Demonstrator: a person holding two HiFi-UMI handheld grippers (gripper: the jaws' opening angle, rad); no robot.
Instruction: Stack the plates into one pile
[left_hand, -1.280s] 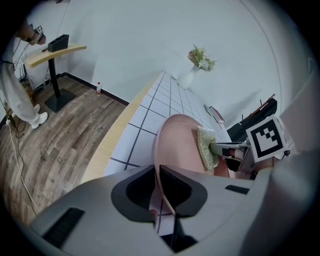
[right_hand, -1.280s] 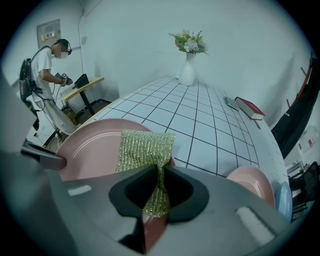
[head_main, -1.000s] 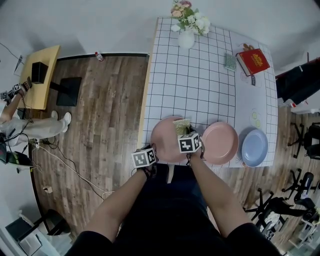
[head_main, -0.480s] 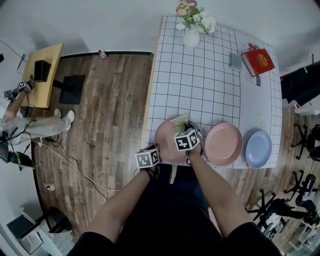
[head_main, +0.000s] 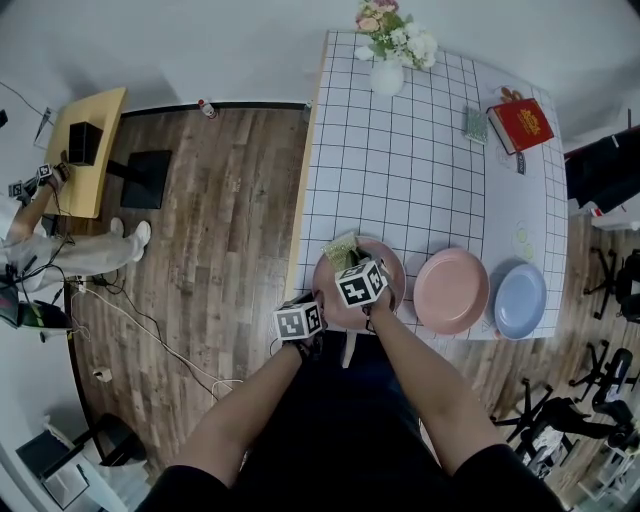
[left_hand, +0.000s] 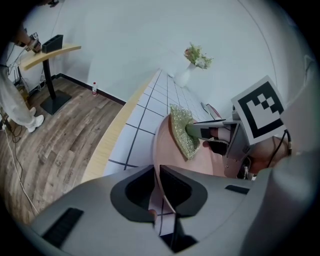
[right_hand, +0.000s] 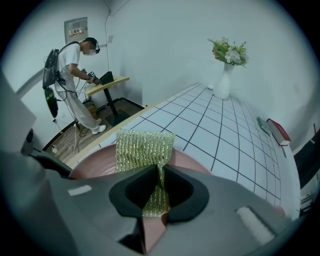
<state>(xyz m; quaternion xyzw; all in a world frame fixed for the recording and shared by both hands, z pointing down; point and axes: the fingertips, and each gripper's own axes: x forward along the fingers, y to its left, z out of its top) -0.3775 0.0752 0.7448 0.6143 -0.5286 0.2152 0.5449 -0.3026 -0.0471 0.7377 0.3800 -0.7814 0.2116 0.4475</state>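
A pink plate (head_main: 388, 262) lies at the near left corner of the gridded table (head_main: 400, 160). My left gripper (head_main: 314, 306) has that plate's near rim (left_hand: 165, 145) between its jaws, which are opening slightly while they still pinch it. My right gripper (head_main: 350, 260) is shut on a glittery green-gold cloth (head_main: 340, 249) and holds it over the left part of the plate (right_hand: 95, 162). The cloth (right_hand: 145, 147) fans out past the jaws. A second pink plate (head_main: 451, 291) and a blue plate (head_main: 520, 301) lie to the right along the near edge.
A white vase of flowers (head_main: 388, 60) stands at the table's far edge. A red book (head_main: 520, 125) and a small green item (head_main: 474, 124) lie at the far right. A person (right_hand: 75, 80) stands by a wooden stand (head_main: 85, 150) on the floor at left.
My right gripper has carried the cloth leftward across the pink plate. The left gripper has stayed on the plate's rim.
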